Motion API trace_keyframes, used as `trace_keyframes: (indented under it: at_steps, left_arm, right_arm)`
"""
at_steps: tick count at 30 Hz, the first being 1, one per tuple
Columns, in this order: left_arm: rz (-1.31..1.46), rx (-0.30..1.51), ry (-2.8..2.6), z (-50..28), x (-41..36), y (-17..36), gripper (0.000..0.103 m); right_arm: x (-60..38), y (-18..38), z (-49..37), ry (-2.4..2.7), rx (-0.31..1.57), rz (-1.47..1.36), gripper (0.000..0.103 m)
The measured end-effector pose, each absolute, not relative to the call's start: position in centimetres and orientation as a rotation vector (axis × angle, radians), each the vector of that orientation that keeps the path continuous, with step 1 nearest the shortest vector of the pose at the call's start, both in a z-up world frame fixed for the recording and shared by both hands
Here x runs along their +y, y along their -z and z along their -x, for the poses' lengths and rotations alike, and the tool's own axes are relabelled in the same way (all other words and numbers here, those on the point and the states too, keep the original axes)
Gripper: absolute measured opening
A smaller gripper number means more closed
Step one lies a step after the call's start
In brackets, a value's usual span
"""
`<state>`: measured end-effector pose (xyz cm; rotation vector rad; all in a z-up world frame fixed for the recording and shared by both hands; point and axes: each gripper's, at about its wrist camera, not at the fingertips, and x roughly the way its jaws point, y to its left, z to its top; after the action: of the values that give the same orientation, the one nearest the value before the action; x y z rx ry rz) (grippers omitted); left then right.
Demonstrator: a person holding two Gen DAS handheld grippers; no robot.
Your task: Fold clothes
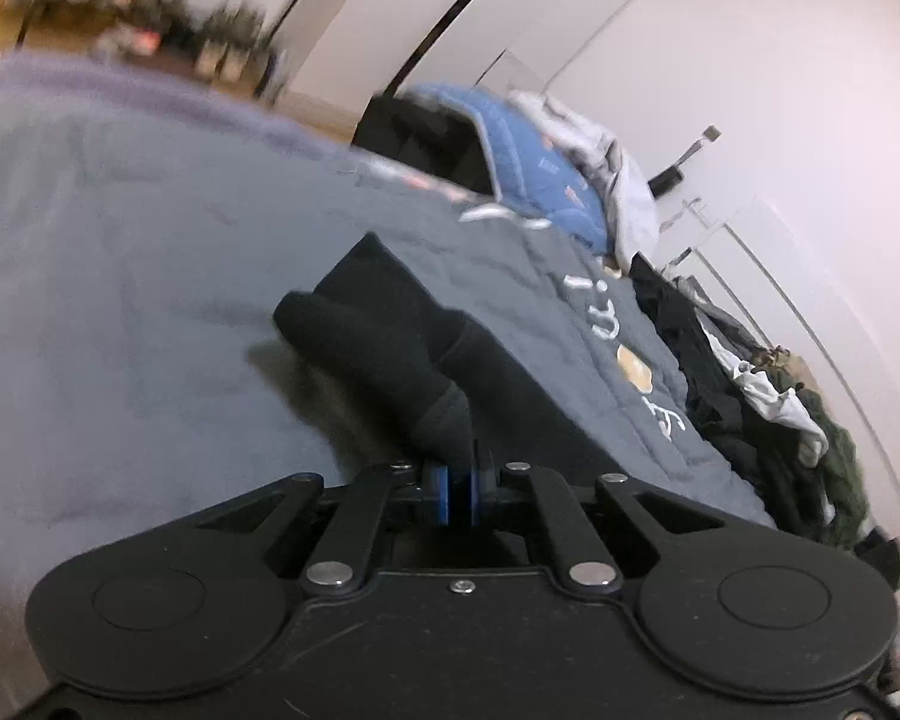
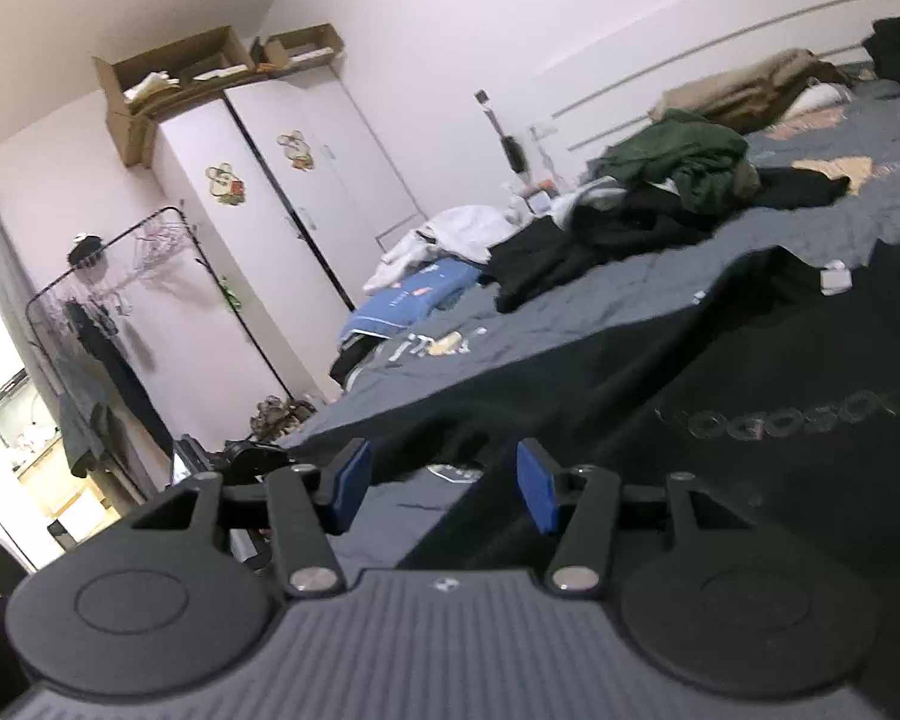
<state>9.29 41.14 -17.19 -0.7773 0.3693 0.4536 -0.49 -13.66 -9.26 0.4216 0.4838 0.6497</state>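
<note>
1. The black garment (image 2: 750, 396) lay spread on the grey bed cover (image 1: 120, 300), with grey lettering facing up near your right tongs; its sleeve (image 1: 378, 324) was lifted off the cover.
2. Your left gripper (image 1: 459, 489) was closed tight on the cuff end of that sleeve, the blue pads pressed together with the cloth between them.
3. Your right gripper (image 2: 444, 486) stood wide open and held nothing; it hovered low over the edge of the garment.
4. I judged that you were in the sleeve fold: the next move asked you to carry the sleeve across the body and lay it flat without twist.
5. Further away, a pile of other clothes (image 2: 666, 192) waited on the bed.
</note>
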Motion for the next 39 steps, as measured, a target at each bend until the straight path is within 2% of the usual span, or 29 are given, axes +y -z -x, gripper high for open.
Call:
trace_keyframes:
  at_steps: [3,7,12,15,17,19,22,23,27,32,39]
  left_arm:
    - [0.769,0.306,-0.4,-9.4,39.8,15.2,0.006]
    - [0.627,0.25,-0.188,-9.9,33.6,10.6,0.006]
    - [0.381,0.244,0.179,-8.6,19.7,6.3,0.006]
    - [0.212,0.32,0.353,-7.2,10.9,7.0,0.007]
    - [0.146,0.387,0.408,-5.9,7.7,8.5,0.015]
    - [0.079,0.453,0.463,-4.6,4.5,10.0,0.036]
    - [-0.023,0.553,0.543,-2.6,-0.3,12.4,0.056]
    - [-0.055,0.576,0.564,-1.9,-1.5,12.9,0.057]
    - [-0.027,0.556,0.514,0.3,0.0,12.9,0.064]
    - [0.133,0.537,0.422,0.1,3.2,12.4,0.065]
    - [0.198,0.552,0.391,-1.4,5.3,12.2,0.066]
  right_arm:
    - [-14.3,9.3,0.4,-0.624,0.483,-0.427,0.053]
    - [-15.6,9.4,0.0,-0.58,0.465,-0.453,0.054]
    - [-17.8,8.9,-0.2,-0.53,0.443,-0.483,0.054]
    - [-19.8,8.9,-0.3,-0.505,0.437,-0.528,0.055]
    - [-21.3,9.3,-0.5,-0.49,0.449,-0.568,0.056]
    - [-22.9,10.2,-0.9,-0.47,0.485,-0.61,0.059]
    - [-24.9,11.9,-1.4,-0.421,0.546,-0.668,0.059]
    - [-25.4,12.3,-1.5,-0.404,0.565,-0.678,0.06]
    - [-26.4,13.8,-2.0,-0.352,0.626,-0.685,0.06]
    - [-27.0,17.1,-3.2,-0.404,0.712,-0.91,0.06]
    - [-24.8,20.0,-4.2,-0.356,0.784,-0.872,0.06]
